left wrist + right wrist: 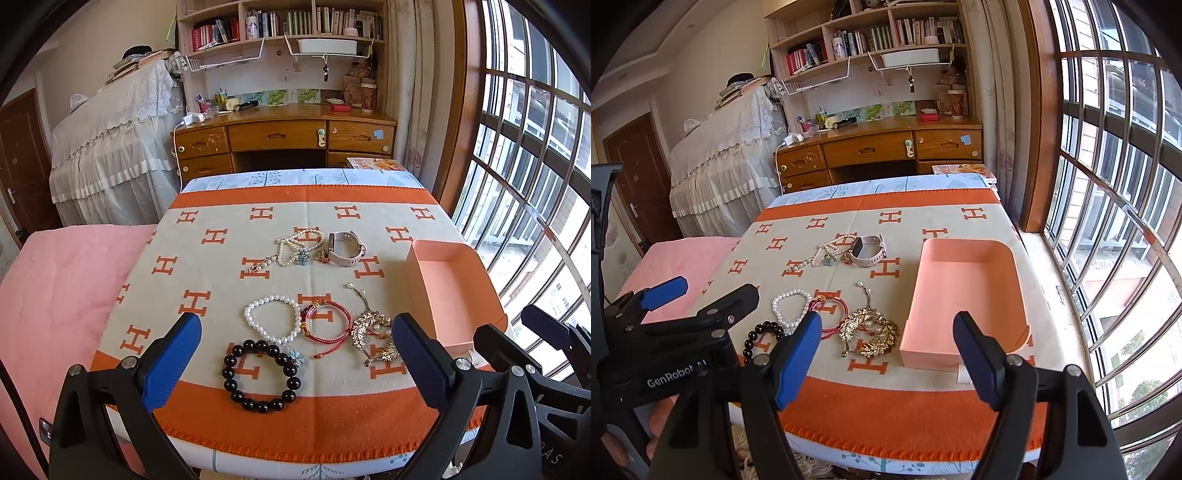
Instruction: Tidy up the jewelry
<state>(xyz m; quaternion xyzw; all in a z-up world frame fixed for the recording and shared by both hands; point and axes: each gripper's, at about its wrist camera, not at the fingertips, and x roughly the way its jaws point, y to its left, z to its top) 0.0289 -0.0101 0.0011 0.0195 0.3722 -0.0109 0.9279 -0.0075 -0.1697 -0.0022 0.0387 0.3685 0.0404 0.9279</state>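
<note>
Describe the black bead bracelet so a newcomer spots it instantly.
Start at the orange-and-beige H-patterned blanket on the table, then go to the jewellery cluster along its near edge. The black bead bracelet lies nearest the camera, partly on the orange border, beside the white pearl bracelet; only it has large, glossy, dark beads.

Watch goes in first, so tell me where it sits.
The watch lies at the far end of the jewelry on the blanket, just right of the pearl necklace and up-left of the pink box.

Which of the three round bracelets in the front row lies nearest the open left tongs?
The black bead bracelet. It lies closest, between the left tongs; the white pearl bracelet and red cord bracelet lie farther back.
</note>
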